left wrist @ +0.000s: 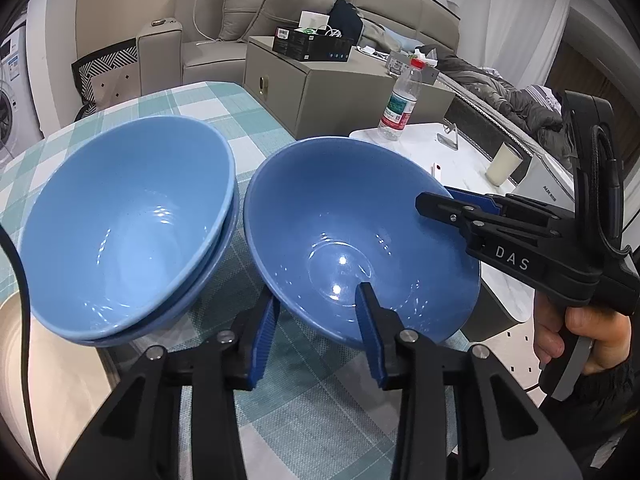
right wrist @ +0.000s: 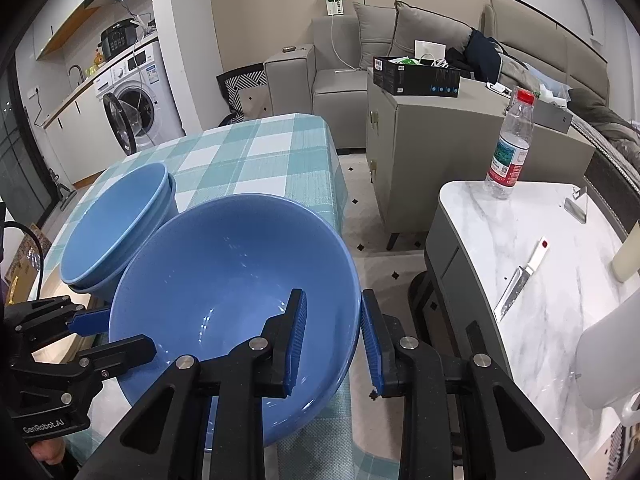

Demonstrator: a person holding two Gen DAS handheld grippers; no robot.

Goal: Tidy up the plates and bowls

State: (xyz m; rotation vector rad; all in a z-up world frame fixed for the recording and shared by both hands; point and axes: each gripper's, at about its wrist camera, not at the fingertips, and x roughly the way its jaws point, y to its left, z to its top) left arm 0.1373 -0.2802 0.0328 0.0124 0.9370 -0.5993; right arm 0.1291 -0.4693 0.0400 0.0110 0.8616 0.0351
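A single blue bowl (left wrist: 340, 220) (right wrist: 224, 272) stands at the right edge of the checked tablecloth (left wrist: 248, 128), its rim reaching past the table edge. My left gripper (left wrist: 318, 294) (right wrist: 130, 332) is shut on its near rim. One pad is outside the wall and one inside. My right gripper (right wrist: 333, 294) (left wrist: 434, 196) is shut on the right rim, inner pad in the bowl and outer pad against the outside. Just left of it, almost touching, is a stack of two blue bowls (left wrist: 120, 208) (right wrist: 116, 220).
A white marble side table (right wrist: 500, 232) stands to the right with a water bottle (right wrist: 510, 148), a knife (right wrist: 516, 284) and a cream cup (left wrist: 504, 164). Behind are a grey cabinet (right wrist: 420, 120) and a sofa. A hand (left wrist: 576, 336) holds the right gripper's handle.
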